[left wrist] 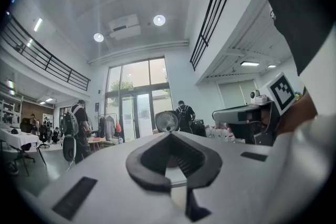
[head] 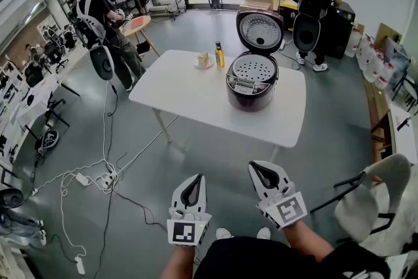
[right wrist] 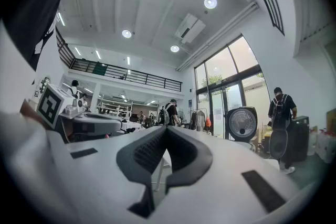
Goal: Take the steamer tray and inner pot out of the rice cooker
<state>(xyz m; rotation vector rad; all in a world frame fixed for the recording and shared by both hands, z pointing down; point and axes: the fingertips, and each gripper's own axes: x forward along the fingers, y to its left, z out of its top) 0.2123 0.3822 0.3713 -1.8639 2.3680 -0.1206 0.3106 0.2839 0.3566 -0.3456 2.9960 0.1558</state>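
A dark maroon rice cooker [head: 251, 85] stands on the white table [head: 189, 91] with its lid [head: 260, 29] swung up. A perforated steamer tray [head: 255, 67] sits in its mouth; the inner pot beneath is hidden. Both grippers are held low, well short of the table, over the grey floor. My left gripper [head: 191, 181] is shut with nothing in it, and my right gripper [head: 260, 168] is shut and empty too. In the left gripper view the left gripper [left wrist: 169, 135] points level at the cooker lid [left wrist: 167, 121]. In the right gripper view the right gripper [right wrist: 166, 127] has the lid [right wrist: 241, 123] to its right.
On the table behind the cooker are a small bottle [head: 219, 55] and a plate with a piece of food [head: 204, 61]. Cables and power strips [head: 98, 180] trail across the floor at left. A chair [head: 372, 206] stands at the right. People [head: 104, 23] stand in the background.
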